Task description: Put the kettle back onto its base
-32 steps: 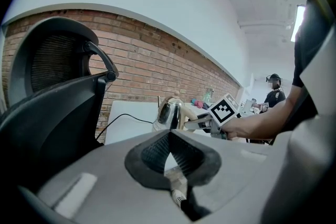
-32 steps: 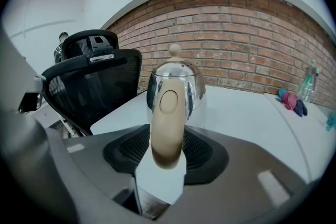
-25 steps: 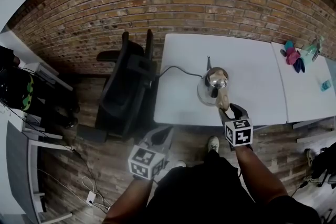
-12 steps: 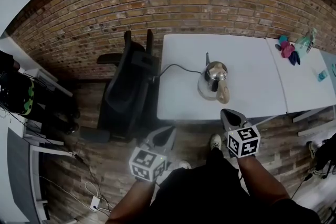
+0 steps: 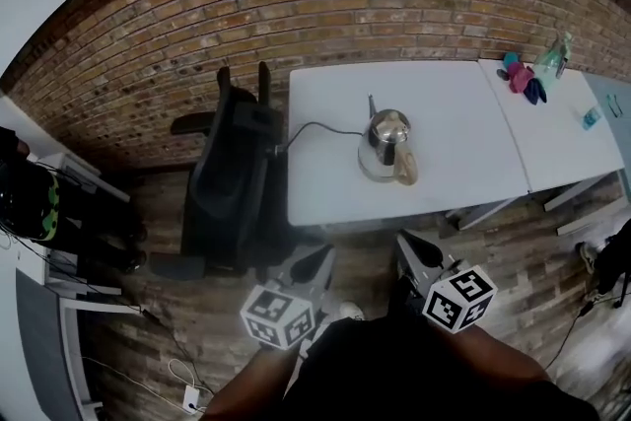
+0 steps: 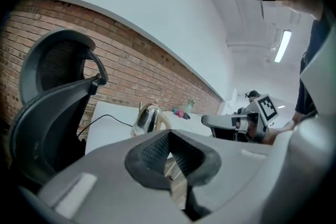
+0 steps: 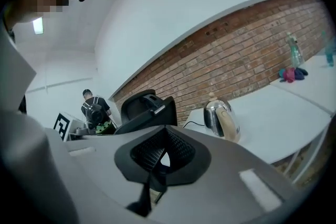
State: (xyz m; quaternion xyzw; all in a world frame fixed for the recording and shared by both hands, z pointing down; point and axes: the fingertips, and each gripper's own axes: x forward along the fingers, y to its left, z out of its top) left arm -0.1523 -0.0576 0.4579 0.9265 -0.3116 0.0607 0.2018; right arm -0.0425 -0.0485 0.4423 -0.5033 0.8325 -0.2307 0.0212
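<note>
A steel kettle (image 5: 386, 135) with a tan handle (image 5: 405, 169) stands upright on its round base (image 5: 369, 172) on the white table (image 5: 454, 128); a black cord (image 5: 314, 127) runs left from it. Both grippers hang off the table's near edge, over the wooden floor. My left gripper (image 5: 314, 261) is shut and empty. My right gripper (image 5: 412, 246) is also shut and empty, well short of the kettle. From the left gripper (image 6: 169, 152), the kettle (image 6: 147, 119) shows far off. Past the right gripper (image 7: 160, 157), the kettle (image 7: 220, 118) stands apart on the table.
A black office chair (image 5: 232, 177) stands against the table's left end. A second white table (image 5: 567, 128) adjoins on the right, with coloured cloths (image 5: 521, 79) and a spray bottle (image 5: 552, 59) at its back. A brick wall runs behind. Black equipment (image 5: 30, 187) sits at far left.
My right gripper left the kettle's handle and drew back toward my body, off the table. The kettle stays on its base. The left gripper barely moved.
</note>
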